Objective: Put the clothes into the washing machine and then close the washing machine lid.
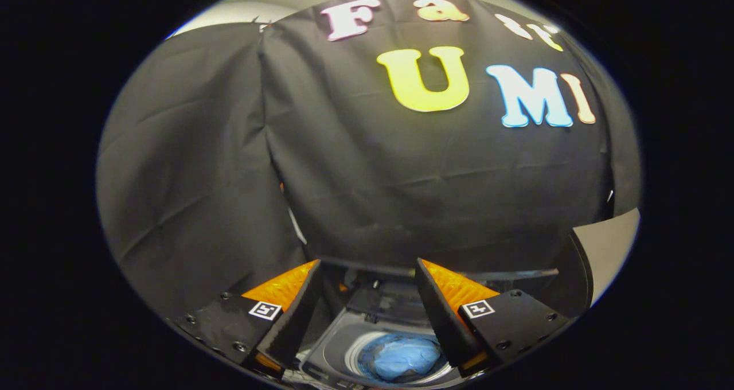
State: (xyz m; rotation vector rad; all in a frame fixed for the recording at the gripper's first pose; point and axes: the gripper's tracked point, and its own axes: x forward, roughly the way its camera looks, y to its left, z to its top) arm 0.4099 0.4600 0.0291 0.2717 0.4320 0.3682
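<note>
My gripper [367, 309] shows two wedge-shaped fingers [287, 315], spread apart. Each sits on a dark plate with round screws and carries a small square black-and-white marker [265, 310].

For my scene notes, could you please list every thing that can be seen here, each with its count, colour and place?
washing machine: one, grey and white, below the gripper, its round drum opening seen between the fingers.
clothes: one bundle, blue, lying inside the drum.
washing machine lid: one, dark, raised at the back of the opening, not yet closed.
black cloth: booth wall, beyond the machine.
pale wall: one patch, beige, beside the cloth.
gripper: one, fingers open, holding nothing, above the drum.
</note>
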